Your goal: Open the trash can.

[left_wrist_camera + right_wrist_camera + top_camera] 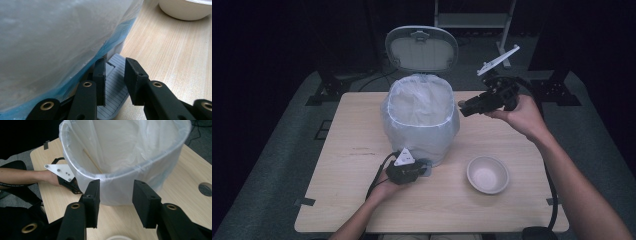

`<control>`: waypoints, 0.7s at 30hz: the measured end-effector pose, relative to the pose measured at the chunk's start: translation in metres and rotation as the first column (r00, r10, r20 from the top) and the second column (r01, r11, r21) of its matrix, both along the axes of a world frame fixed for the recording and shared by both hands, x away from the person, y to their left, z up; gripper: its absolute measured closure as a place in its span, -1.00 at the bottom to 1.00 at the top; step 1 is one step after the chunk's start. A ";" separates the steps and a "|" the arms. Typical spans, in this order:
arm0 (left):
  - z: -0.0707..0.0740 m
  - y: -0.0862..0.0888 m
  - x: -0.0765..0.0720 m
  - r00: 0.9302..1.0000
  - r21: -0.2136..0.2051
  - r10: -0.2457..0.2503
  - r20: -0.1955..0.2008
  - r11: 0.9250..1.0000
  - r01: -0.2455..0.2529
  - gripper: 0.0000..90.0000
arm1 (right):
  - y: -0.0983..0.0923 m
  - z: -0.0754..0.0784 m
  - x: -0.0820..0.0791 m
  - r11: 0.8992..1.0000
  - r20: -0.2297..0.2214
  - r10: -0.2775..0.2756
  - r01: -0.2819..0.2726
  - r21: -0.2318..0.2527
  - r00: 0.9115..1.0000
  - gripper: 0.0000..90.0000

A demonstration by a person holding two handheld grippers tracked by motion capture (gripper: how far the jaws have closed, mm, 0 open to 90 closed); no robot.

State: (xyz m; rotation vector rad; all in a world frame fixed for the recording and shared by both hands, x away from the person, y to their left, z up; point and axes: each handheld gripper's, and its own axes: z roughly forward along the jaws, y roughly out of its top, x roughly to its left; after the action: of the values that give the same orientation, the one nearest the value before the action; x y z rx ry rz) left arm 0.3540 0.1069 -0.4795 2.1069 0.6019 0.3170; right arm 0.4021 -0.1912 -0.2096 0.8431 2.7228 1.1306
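- Pedal bin (422, 120) stands mid-table, toward the far edge, with a translucent white liner (140, 152) folded over its rim; a blue layer shows at the liner's lower edge in the left gripper view.
- Lid (422, 48) is up, tilted back behind the bin.
- A thin wooden stick (92, 161) lies slanted inside the liner.
- Grey ribbed pedal (113, 85) sticks out at the bin's near base, on the person's side.
- Left gripper (409, 170) sits low at that base, jaws over the pedal. In the left gripper view, one jaw is against the bin wall above the pedal and the other hangs over the pedal's outer edge.
- A gap shows between those jaws, with nothing clamped across it. They look as closed as they go here, pressing down on the pedal rather than pinching it.
- Its grey three-cornered plate (61, 171) shows just beside the bin in the right gripper view.
- Right gripper (474, 104) is held in the air just right of the bin rim, pointing at it.
- Its jaws are apart and empty, not touching the bin. In the right gripper view, liner and rim show through the gap.
- White bowl (487, 174) sits on the table (342, 200) to the right of the pedal, apart from the bin; it looks empty.
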 end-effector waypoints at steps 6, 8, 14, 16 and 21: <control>0.000 0.000 0.000 1.000 0.002 -0.001 -0.001 1.000 0.001 0.59 | -0.026 -0.010 -0.013 0.999 0.009 -0.023 0.023 0.029 1.000 0.20; 0.000 0.000 0.000 1.000 0.000 -0.001 0.000 1.000 0.001 0.58 | -0.028 -0.012 -0.014 0.999 0.008 -0.027 0.026 0.031 1.000 0.20; 0.000 0.000 0.000 1.000 0.002 -0.002 -0.001 1.000 0.002 0.59 | -0.054 -0.027 -0.029 0.996 0.008 -0.056 0.056 0.070 0.998 0.20; 0.000 0.000 0.000 1.000 0.001 0.000 -0.001 1.000 0.000 0.59 | -0.057 -0.029 -0.030 0.995 0.008 -0.060 0.059 0.075 0.998 0.20; 0.000 0.000 0.000 1.000 0.004 0.001 -0.002 1.000 -0.001 0.58 | -0.067 -0.038 -0.038 0.993 0.017 -0.072 0.070 0.094 0.997 0.19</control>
State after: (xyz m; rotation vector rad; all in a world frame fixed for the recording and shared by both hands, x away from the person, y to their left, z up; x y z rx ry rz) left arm 0.3538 0.1070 -0.4792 2.1106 0.6040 0.3165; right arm 0.3637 -0.2586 -0.2477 0.9268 2.6188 1.2526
